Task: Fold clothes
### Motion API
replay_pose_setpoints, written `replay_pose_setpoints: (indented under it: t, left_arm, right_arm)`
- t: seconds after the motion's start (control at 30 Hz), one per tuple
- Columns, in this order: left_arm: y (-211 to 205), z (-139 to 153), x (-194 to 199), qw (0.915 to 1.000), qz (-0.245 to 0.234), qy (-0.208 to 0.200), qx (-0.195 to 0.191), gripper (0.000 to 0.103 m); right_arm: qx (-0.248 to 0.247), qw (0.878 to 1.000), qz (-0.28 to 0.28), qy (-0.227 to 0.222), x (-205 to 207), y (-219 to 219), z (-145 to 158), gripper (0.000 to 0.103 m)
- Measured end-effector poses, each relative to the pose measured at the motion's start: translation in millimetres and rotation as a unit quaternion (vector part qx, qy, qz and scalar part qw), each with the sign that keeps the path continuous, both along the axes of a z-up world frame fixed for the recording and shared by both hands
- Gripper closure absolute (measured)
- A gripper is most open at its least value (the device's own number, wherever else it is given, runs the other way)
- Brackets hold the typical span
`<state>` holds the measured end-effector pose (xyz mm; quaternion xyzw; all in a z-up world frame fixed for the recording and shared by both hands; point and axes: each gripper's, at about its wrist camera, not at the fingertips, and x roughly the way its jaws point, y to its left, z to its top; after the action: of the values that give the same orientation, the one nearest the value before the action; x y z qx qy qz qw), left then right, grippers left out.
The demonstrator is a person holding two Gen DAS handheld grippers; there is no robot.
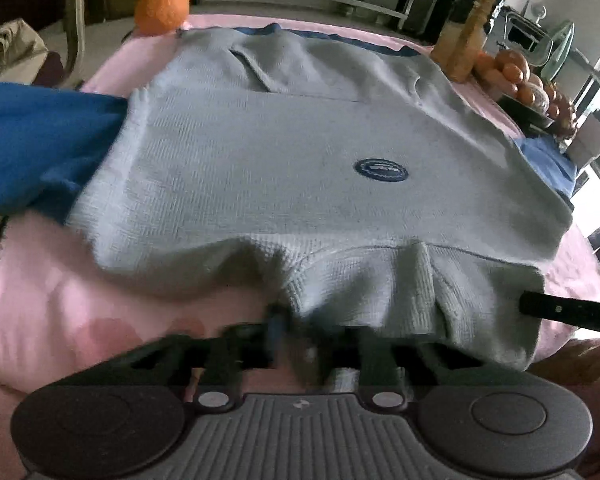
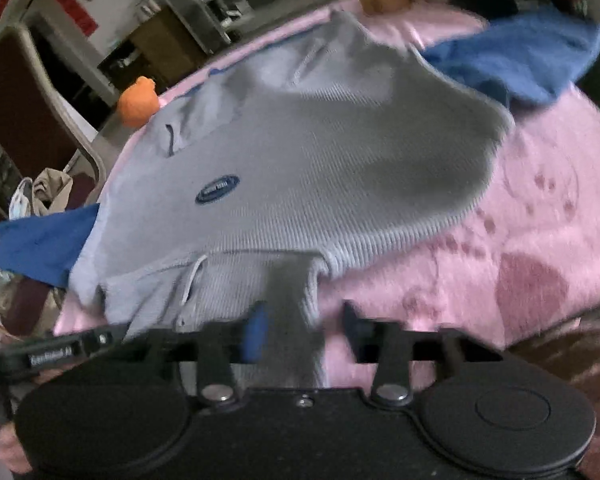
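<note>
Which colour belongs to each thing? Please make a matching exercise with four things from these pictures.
Things:
1. sweater
2. sleeve of the sweater
3. cloth covering the table
4. round object at the far edge

Colours:
a. orange
b. pink
c. grey
d. blue

Pairs: 1-c, 2-d, 3-b, 4-a

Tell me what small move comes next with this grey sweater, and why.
Probably lift the near edge and carry it forward toward the far edge. Both grippers, left and right, sit at the near edge of the grey sweater, with fabric between their jaws and the cloth there bunched. The rest lies flat on the pink blanket, so a fold away looks ready.
</note>
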<state>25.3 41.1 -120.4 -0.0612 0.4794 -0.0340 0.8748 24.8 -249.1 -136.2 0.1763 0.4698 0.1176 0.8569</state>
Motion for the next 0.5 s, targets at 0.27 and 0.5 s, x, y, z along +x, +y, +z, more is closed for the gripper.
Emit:
replay_pose_setpoints:
  t: [0.27,0.5]
  left_arm:
    - [-21.5,-4.8,-4.2,0.9990,-0.029,0.018,0.030,0.100]
    - [-8.9,31.6,-25.9,0.9959,-0.072,-0.055,0.006,0.084]
  right_arm:
    - [-0.035,0.999,-0.003,-0.022,-5.7,-0.8,9.6,0.100]
    - [-0.024,0.999,0.001,-0.049,-10.9,-6.4,25.8,0.084]
